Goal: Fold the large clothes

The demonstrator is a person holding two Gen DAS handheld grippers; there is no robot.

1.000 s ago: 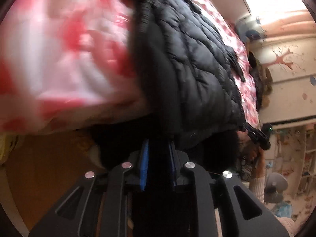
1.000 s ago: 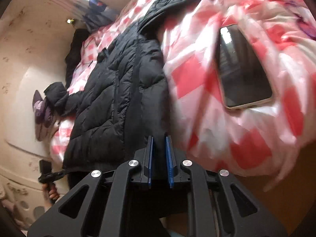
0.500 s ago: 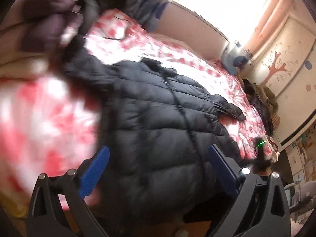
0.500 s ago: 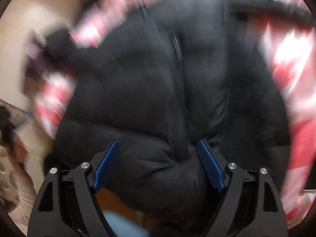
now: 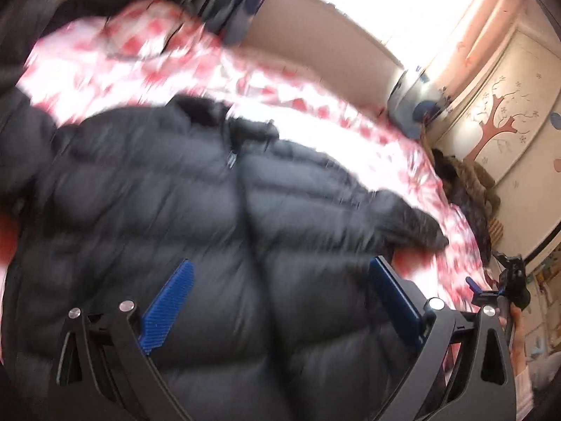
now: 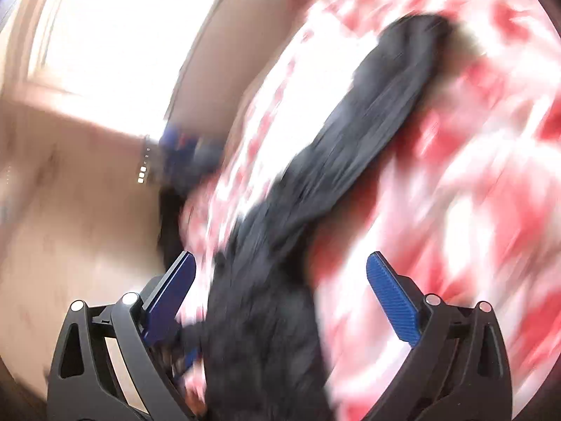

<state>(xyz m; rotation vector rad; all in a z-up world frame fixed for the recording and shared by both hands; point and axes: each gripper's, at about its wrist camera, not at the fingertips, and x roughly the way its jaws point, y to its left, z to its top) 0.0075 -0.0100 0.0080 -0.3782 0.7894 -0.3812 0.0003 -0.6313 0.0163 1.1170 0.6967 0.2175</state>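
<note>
left tongs [image 5: 278, 294] agape, empty | right tongs [image 6: 280, 287] agape, empty | black jacket [image 5: 196, 231] spread ahead on bed [image 5: 315, 119] | folding seemingly unstarted

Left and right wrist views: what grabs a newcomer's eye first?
The black puffer jacket, spread front-up across the red-and-white checked bedspread, fills most of the left wrist view, with the open left tool above its lower part. In the blurred right wrist view, a dark sleeve of the jacket runs diagonally across the bedspread, between the fingers of the open right tool.
</note>
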